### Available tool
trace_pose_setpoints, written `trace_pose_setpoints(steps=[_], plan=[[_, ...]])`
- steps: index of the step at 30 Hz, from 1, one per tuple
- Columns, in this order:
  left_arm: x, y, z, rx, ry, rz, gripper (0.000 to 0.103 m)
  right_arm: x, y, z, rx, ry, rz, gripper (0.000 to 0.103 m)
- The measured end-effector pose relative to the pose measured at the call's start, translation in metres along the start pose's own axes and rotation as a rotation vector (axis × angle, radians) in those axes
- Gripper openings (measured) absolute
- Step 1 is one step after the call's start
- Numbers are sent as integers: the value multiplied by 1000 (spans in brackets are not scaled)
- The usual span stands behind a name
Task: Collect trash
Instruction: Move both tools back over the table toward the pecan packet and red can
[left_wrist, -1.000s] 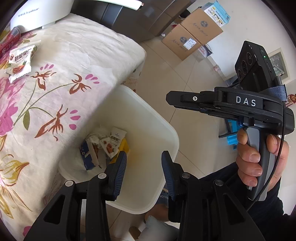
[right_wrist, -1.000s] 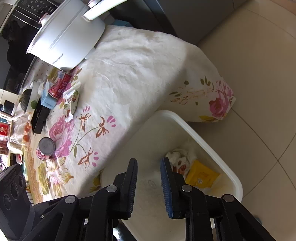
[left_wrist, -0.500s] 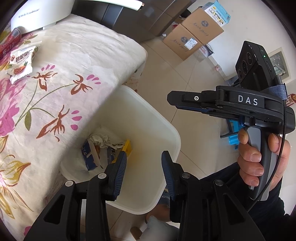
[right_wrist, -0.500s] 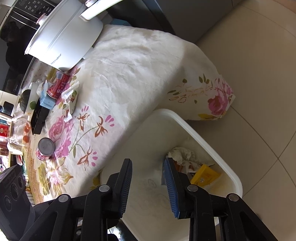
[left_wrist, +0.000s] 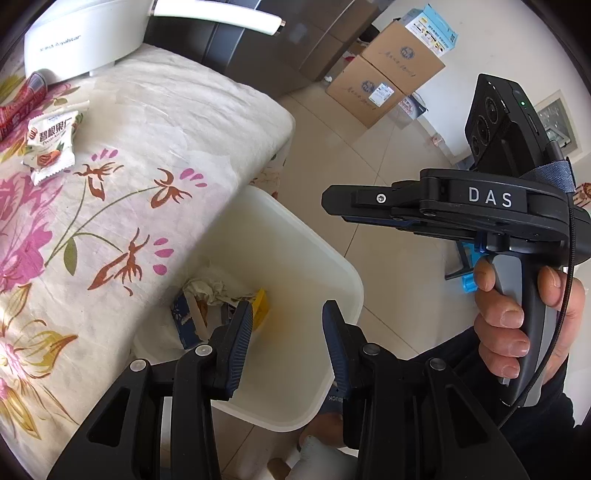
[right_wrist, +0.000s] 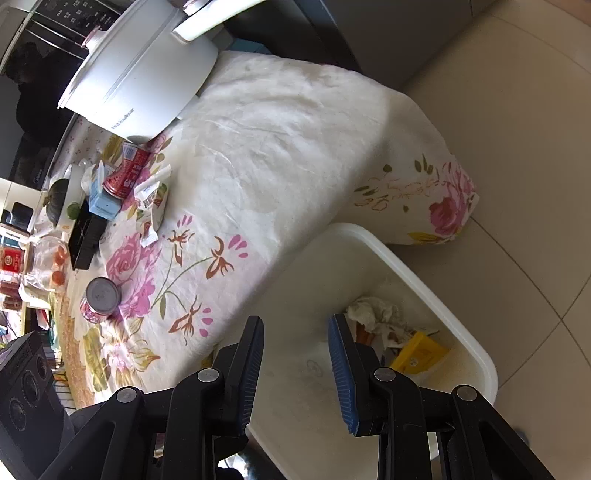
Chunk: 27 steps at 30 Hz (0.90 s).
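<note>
Bin (right_wrist: 417, 258) holds crumpled tissue (right_wrist: 373, 314) and wrappers; both hand-held grippers (left_wrist: 286, 332) (right_wrist: 295, 354) gape empty above.

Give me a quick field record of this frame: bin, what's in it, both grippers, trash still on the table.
bin: white plastic tub on the floor against the table's edge
bin contents: crumpled paper tissue, yellow packet, blue carton
left gripper: open, empty, above the bin
right gripper: open, empty, above the bin; jaws have just been opening
left on table: white snack packet, red can lying on its side, upright can with silver lid
table cover: floral cloth
</note>
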<state>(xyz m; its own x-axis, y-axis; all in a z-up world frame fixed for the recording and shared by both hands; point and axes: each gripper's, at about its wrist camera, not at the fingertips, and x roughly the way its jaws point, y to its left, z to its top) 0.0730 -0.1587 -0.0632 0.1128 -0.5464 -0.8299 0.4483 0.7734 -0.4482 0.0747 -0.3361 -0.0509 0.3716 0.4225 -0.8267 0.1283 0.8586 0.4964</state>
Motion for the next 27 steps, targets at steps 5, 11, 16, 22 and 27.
trace_pose_setpoints(steps=[5, 11, 16, 22, 27], plan=[[-11, 2, 4, 12, -39, 30, 41, 4, 7, 1, -6, 5, 3, 41], [-18, 8, 8, 5, -58, 66, 41, 9, 11, 1, -9, 13, 0, 41], [-23, 9, 10, 9, -75, 102, 42, 12, 14, 2, -15, 18, 0, 41], [-37, 19, 13, -14, -100, 130, 42, 17, 19, 2, -18, 28, 3, 41], [-46, 29, 16, -46, -116, 145, 42, 22, 26, 4, -26, 37, 7, 41]])
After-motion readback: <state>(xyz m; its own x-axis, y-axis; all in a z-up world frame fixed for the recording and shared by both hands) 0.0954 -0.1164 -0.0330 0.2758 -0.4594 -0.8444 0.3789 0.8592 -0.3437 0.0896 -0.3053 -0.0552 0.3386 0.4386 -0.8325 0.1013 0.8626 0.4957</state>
